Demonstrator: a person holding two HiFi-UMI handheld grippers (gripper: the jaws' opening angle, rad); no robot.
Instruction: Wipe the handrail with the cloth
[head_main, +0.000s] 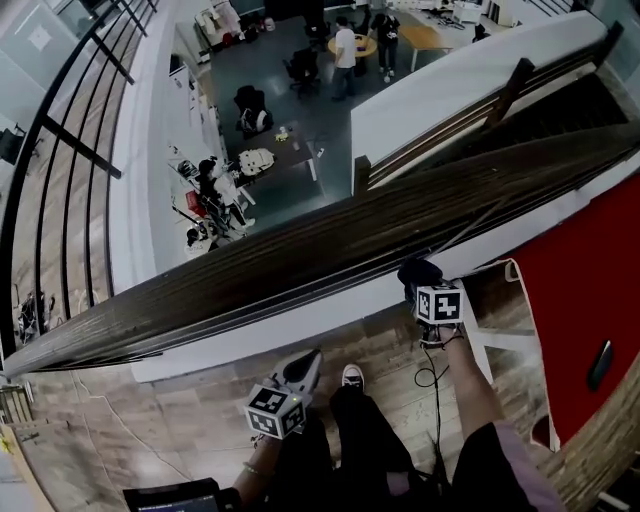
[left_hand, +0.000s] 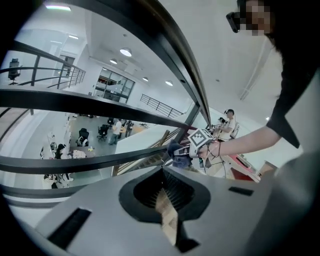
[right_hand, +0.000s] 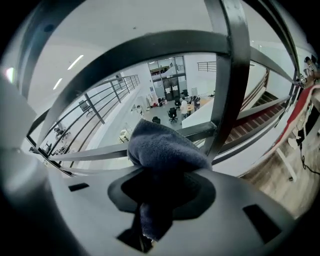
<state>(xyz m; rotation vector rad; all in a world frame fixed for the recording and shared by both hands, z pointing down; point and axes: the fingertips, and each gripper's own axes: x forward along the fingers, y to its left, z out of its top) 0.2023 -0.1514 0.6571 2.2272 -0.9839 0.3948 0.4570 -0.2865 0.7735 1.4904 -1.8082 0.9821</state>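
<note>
Right claw (right_hand: 163, 176) clamped on the dark blue cloth (right_hand: 161, 148); cloth sits at the near edge of the wooden handrail (head_main: 300, 262). Left claw (left_hand: 162, 173) closed, empty, low and clear of the rail.

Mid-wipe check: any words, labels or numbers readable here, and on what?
No readable text in any view.
Right cube on the right hand-held gripper: square marker pattern, no words.
Left cube on the left hand-held gripper: the same.
Dark device at head view's bottom edge: faint print, too small to read.
</note>
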